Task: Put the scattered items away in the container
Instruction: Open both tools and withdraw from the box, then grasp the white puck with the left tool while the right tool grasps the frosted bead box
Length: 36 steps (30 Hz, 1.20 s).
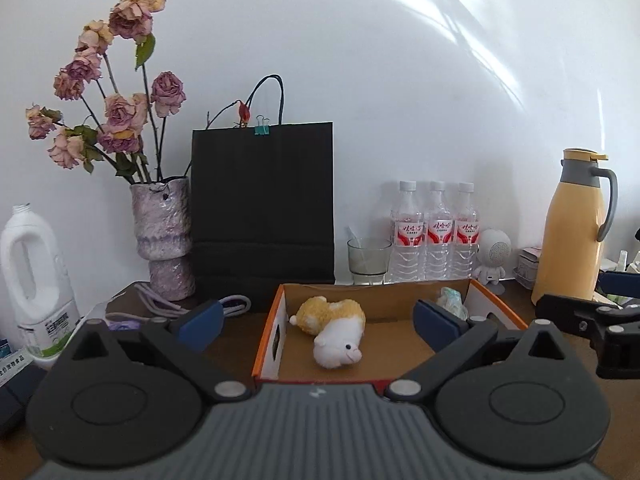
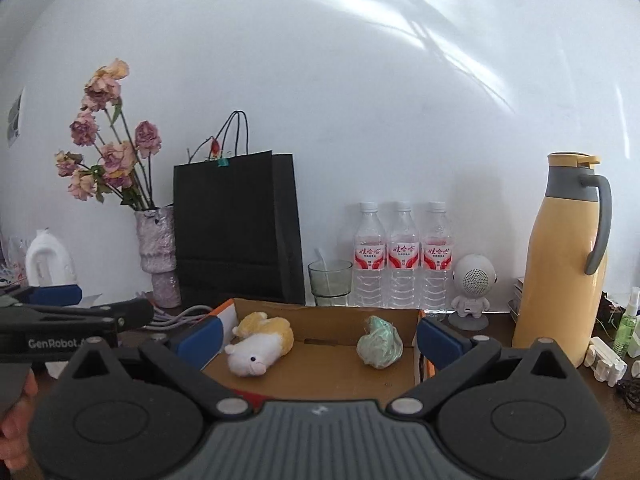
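An open cardboard box (image 1: 267,340) with orange edges sits on the dark table straight ahead in both wrist views. Inside it lie a white and yellow plush toy (image 1: 334,330) on its side and a crumpled pale green bundle (image 2: 379,342) toward the right. My left gripper (image 1: 318,326) is open in front of the box, its blue pads spread wide with nothing between them. My right gripper (image 2: 320,340) is open too, its pads flanking the box (image 2: 332,316) front and touching nothing. Each gripper shows at the edge of the other's view.
Along the white wall stand a vase of dried roses (image 1: 164,240), a black paper bag (image 1: 262,204), a glass (image 1: 368,260), three water bottles (image 1: 436,232), a small white speaker figure (image 2: 474,288) and a yellow jug (image 2: 564,264). A white detergent bottle (image 1: 32,280) and grey cords (image 1: 236,304) lie left.
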Tool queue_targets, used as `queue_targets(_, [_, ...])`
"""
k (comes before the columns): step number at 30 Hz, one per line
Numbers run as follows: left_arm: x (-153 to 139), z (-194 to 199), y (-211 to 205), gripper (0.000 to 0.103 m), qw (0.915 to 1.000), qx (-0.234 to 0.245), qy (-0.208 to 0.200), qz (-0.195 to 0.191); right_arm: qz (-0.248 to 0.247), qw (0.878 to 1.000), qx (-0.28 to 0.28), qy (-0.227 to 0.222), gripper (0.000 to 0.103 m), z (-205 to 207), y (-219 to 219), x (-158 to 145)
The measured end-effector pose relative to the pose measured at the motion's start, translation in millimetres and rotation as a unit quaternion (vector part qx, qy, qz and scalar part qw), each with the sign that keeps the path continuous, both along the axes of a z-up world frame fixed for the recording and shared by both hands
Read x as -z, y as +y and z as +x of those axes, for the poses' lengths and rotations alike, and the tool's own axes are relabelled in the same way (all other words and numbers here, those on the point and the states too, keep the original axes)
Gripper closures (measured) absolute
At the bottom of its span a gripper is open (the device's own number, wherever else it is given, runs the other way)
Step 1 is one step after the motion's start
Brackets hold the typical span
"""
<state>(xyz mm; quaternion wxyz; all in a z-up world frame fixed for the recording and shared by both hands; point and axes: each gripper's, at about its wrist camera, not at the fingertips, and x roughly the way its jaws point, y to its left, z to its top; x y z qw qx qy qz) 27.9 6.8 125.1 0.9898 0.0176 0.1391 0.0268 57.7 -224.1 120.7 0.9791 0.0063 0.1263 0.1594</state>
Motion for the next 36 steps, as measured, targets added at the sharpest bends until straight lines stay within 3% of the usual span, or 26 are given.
queue_targets(4, [13.0, -64.4, 8.6, 0.000, 0.9995, -0.003, 0.031, 0.005, -0.003, 1.000, 0.008, 0.018, 0.000, -70.8, -2.9, 14.1])
queue_targets(6, [22.8, -107.5, 16.5, 0.000, 0.9998, 0.005, 0.018, -0.010, 0.009, 1.000, 0.010, 0.016, 0.000, -116.8, -10.2, 25.8])
queue_targets(9, [45.0, -161.4, 24.4, 0.000, 0.9987, 0.000, 0.016, -0.048, 0.013, 0.999, -0.032, 0.031, 0.000, -167.6, -24.2, 49.9])
queue_targets(12, [67.6, -183.9, 26.1, 0.000, 0.9950, 0.000, 0.058, -0.081, -0.017, 0.997, -0.034, 0.072, 0.000, -192.0, -23.1, 72.3])
queue_targets(15, [74.9, -182.9, 24.7, 0.000, 0.9929, 0.011, 0.079, -0.088, -0.052, 0.996, -0.038, 0.062, 0.000, -205.8, -15.1, 83.0])
queue_targets(21, [65.2, -150.6, 32.6, 0.000, 0.9944, 0.011, 0.067, -0.081, -0.041, 0.994, -0.033, 0.096, 0.000, -175.3, -6.2, 80.9])
queue_targets(25, [53.7, -94.7, 46.9, 0.000, 0.9976, 0.012, 0.048, -0.049, -0.012, 0.992, -0.053, 0.113, 0.000, -136.1, -6.5, 72.9])
queue_targets(27, [52.2, -58.3, 51.8, 0.008, 0.9981, 0.027, 0.044, -0.034, 0.000, 0.991, -0.080, 0.111, 0.000, -114.9, -0.5, 66.6])
queue_targets(29, [55.5, -18.4, 58.0, 0.016, 0.9967, 0.040, 0.060, -0.038, -0.001, 0.990, -0.087, 0.108, 0.000, -89.4, 13.0, 63.2])
queue_targets(32, [70.6, 33.7, 69.7, 0.021, 0.9930, 0.038, 0.089, -0.068, -0.002, 0.988, -0.090, 0.125, 0.004, -45.0, 34.8, 66.1])
queue_targets(34, [82.3, 57.6, 74.8, 0.027, 0.9895, 0.045, 0.110, -0.083, 0.002, 0.985, -0.099, 0.138, 0.008, -17.1, 47.0, 71.9])
queue_targets(36, [91.4, 74.1, 73.0, 0.030, 0.9875, 0.057, 0.127, -0.074, 0.001, 0.983, -0.102, 0.150, 0.009, 4.0, 56.7, 76.8])
